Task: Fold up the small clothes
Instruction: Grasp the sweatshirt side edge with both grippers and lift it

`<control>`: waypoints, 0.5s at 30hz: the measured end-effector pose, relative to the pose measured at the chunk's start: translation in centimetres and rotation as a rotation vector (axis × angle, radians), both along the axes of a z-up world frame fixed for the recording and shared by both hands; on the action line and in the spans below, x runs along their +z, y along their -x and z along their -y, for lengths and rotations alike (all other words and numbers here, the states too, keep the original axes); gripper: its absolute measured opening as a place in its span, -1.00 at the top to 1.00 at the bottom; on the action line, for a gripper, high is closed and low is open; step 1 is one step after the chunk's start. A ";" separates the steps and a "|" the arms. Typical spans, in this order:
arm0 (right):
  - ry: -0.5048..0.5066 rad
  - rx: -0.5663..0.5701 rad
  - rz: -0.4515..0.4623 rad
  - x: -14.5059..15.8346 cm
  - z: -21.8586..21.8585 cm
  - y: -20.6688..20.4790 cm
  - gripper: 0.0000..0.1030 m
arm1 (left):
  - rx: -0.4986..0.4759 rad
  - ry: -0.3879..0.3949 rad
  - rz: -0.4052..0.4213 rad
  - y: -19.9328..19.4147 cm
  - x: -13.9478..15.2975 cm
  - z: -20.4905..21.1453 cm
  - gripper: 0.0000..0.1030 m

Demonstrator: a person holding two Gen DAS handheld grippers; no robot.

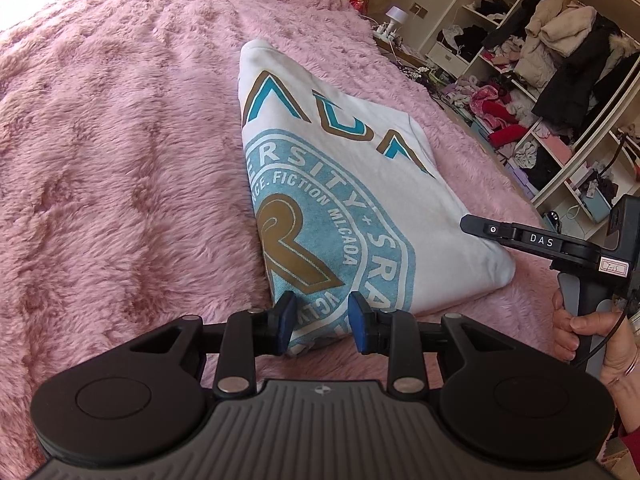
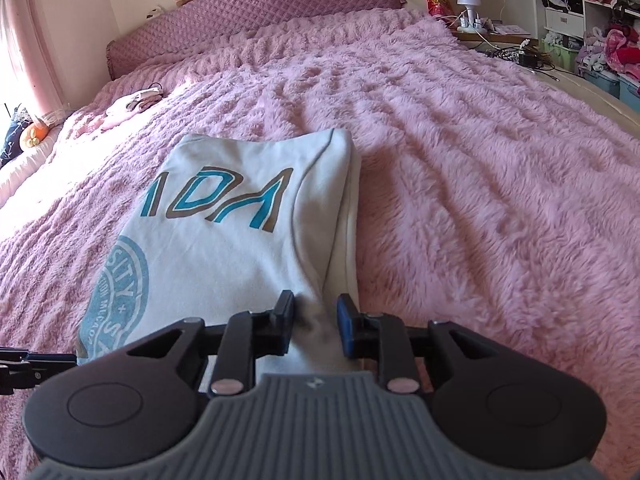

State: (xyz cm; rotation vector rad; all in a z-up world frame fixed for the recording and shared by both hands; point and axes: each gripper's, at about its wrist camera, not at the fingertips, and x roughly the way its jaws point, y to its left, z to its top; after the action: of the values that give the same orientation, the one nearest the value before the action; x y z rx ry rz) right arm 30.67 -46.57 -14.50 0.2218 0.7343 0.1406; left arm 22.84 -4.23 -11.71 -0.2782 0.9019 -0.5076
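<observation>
Straddling the near hem of the folded white shirt (image 1: 340, 184), the left tongs (image 1: 322, 326) are standing partly spread, their blue pads either side of the printed cloth and not visibly pressing on it. The right tongs (image 2: 314, 326) are sitting the same way at the shirt's other near corner, where the layered side edge is running between the pads; whether those pads are pinching the cloth or only flanking it I cannot tell, though a gap seems to be showing on both sides. In the left wrist view the right tongs (image 1: 476, 230) are reaching in from the right, just over the shirt's right edge, with a hand (image 1: 592, 336) gripping the handle below.

The shirt is lying flat on the pink fuzzy bed cover (image 1: 120, 140), its long axis running away from both tongs toward the headboard (image 2: 260, 12). Both tongs are sitting at the same short near edge, left at the round blue emblem, right at the plain side, so neither is nearer. The coming move is probably depending on that: lifting the near edge and carrying it straight along the long axis toward the far end.
</observation>
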 end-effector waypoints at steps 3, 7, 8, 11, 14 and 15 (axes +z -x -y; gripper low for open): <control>-0.122 0.019 0.075 1.6 2.0 0.1 -0.03 | 0.019 0.062 0.014 -0.8 1.1 -1.6 0.22; -0.325 0.041 0.024 1.3 5.4 -2.4 -0.06 | 0.055 0.177 -0.027 -3.6 0.7 -3.8 0.20; -0.347 0.041 0.004 0.9 5.9 -3.1 -0.06 | 0.060 0.204 -0.042 -4.4 0.2 -4.1 0.20; -0.405 0.044 -0.052 -0.7 7.0 -4.9 -0.07 | 0.064 0.306 -0.122 -6.4 -1.8 -4.9 0.14; -0.471 0.052 -0.111 -2.8 7.2 -6.3 -0.09 | 0.066 0.386 -0.205 -8.2 -4.1 -5.0 0.13; -0.494 0.055 -0.132 -3.5 7.2 -6.8 -0.10 | 0.070 0.398 -0.219 -8.6 -4.6 -4.9 0.11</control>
State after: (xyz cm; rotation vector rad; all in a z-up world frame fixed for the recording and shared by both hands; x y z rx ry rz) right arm 37.43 -53.81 -18.03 0.6868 0.8298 0.3630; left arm 31.44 0.71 -16.27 -0.7364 0.9956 -0.5979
